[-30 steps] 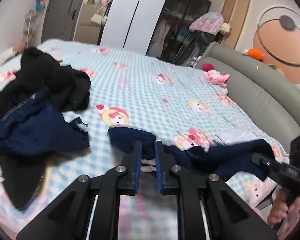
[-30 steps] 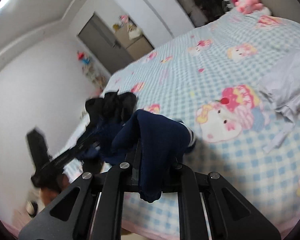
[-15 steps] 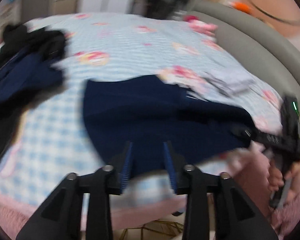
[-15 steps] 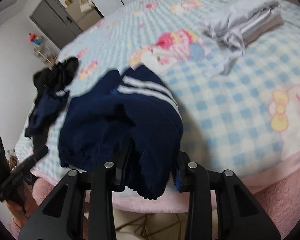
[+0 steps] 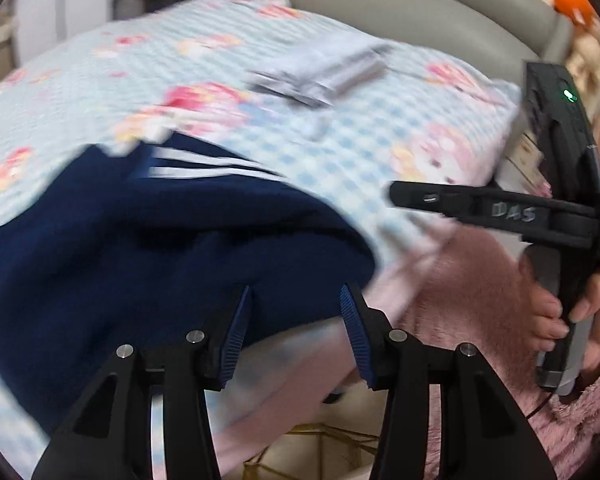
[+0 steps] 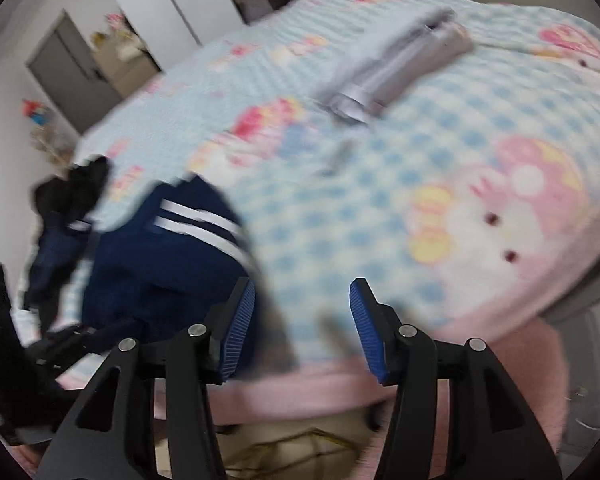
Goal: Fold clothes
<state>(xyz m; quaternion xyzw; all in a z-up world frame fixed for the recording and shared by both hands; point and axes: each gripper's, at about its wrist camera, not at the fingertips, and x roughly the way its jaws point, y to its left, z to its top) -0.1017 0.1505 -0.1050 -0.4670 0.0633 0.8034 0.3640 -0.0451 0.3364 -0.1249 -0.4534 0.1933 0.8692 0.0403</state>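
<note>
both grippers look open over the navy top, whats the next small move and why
Probably bring the left gripper down to pinch the near hem of the navy garment. Both it and the right gripper are open and hold nothing. The garment lies loose and still unfolded at the edge of the bed, white stripes showing, so it needs a fresh grip before any fold.

Navy garment [image 5: 148, 240]: soft matt knit cloth, white stripes. Bed cover [image 6: 400, 208]: checked fleecy cloth. Left tool [image 5: 296, 320] and right tool [image 6: 302, 320]: matt black plastic, ribbed blue pads, shiny metal screws
</note>
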